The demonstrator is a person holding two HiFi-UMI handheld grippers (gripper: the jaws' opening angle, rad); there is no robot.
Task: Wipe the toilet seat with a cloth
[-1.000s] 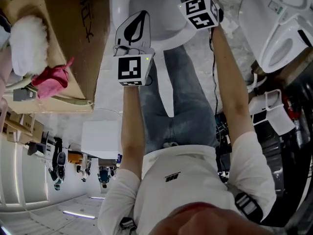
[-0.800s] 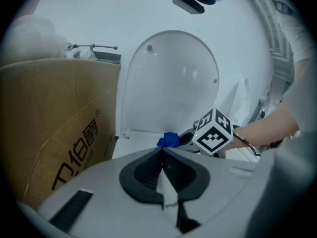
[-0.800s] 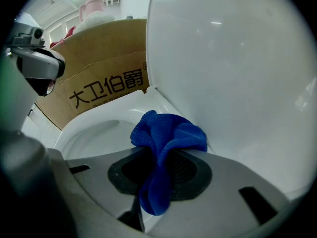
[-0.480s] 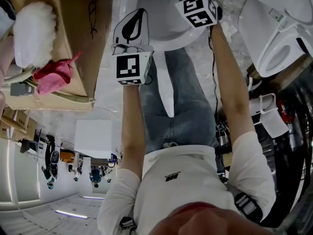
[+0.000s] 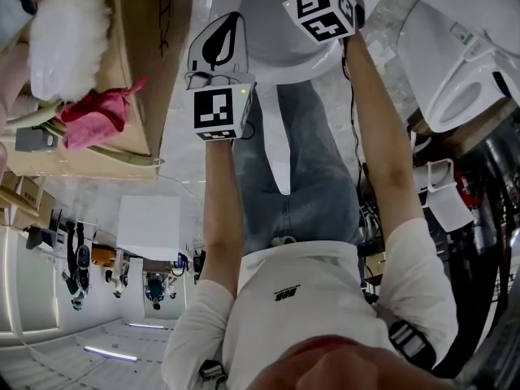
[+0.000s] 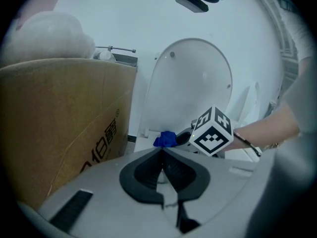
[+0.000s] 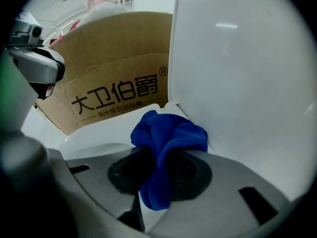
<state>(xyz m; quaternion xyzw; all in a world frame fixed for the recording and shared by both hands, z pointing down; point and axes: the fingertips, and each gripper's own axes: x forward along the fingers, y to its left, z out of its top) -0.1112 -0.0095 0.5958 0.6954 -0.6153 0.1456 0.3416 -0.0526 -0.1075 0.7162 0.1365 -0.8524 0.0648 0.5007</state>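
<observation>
The white toilet has its lid (image 7: 242, 73) raised and its seat (image 7: 111, 128) down. My right gripper (image 7: 161, 157) is shut on a blue cloth (image 7: 168, 135), and the bunched cloth sits at the back of the seat by the hinge. In the left gripper view the blue cloth (image 6: 165, 139) shows beyond the jaws, beside the right gripper's marker cube (image 6: 213, 132). My left gripper (image 6: 162, 151) is shut with nothing in it and hangs before the seat's left side. From the head view the left gripper (image 5: 218, 47) lies beside the bowl (image 5: 272, 39).
A big cardboard box (image 5: 142, 63) stands close on the toilet's left, with a pink cloth (image 5: 97, 119) and a white fluffy bundle (image 5: 65, 43) on it. A second white toilet (image 5: 459, 71) stands to the right. The person's legs (image 5: 296, 169) are in front of the bowl.
The right gripper's cube has shifted slightly left along the back of the seat with the cloth. The left gripper has stayed almost still.
</observation>
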